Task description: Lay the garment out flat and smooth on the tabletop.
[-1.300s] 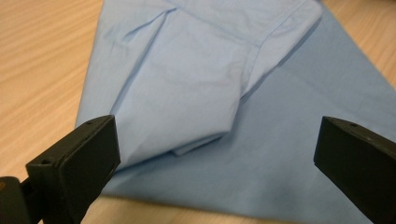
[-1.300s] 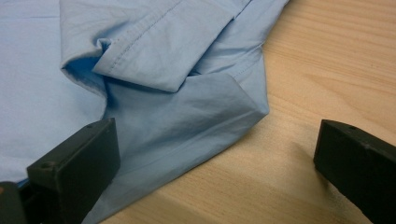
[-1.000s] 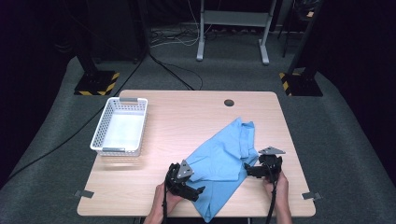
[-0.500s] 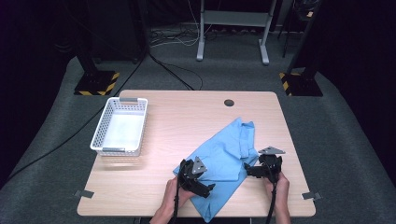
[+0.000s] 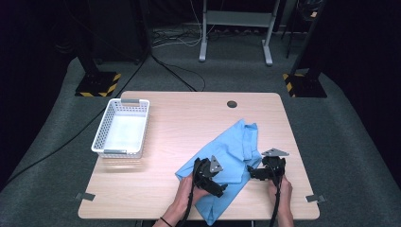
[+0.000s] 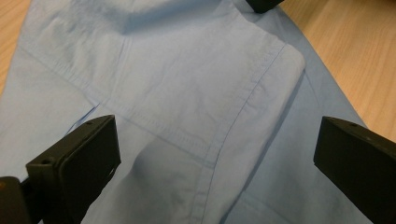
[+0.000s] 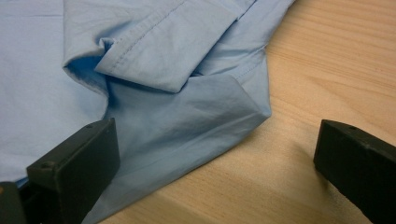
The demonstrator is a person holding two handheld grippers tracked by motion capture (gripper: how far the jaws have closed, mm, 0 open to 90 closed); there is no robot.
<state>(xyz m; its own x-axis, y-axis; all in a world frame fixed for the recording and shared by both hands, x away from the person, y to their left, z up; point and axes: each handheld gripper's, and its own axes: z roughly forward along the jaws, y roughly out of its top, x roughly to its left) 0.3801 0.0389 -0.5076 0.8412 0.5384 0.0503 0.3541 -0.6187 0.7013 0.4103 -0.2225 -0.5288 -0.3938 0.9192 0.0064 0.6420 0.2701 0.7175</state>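
Observation:
A light blue shirt (image 5: pixel 231 151) lies crumpled on the wooden table (image 5: pixel 189 118), toward the front right. My left gripper (image 5: pixel 213 182) hovers over the shirt's near part, open, with stitched blue fabric (image 6: pixel 196 107) between and below its jaws. At the shirt's right edge sits my right gripper (image 5: pixel 255 172), open too. Its view shows a folded corner of the shirt (image 7: pixel 187 93) by the left jaw and bare wood (image 7: pixel 327 70) by the right jaw. Nothing is held in either gripper.
A white mesh basket (image 5: pixel 122 127) stands empty at the table's left side. A round cable hole (image 5: pixel 231 104) sits near the far edge. Tape tabs mark the front corners (image 5: pixel 86 196). Dark stands and cables occupy the floor behind.
My left gripper has moved right and forward, from beside the shirt's left edge to above its near part. The right gripper has hardly moved.

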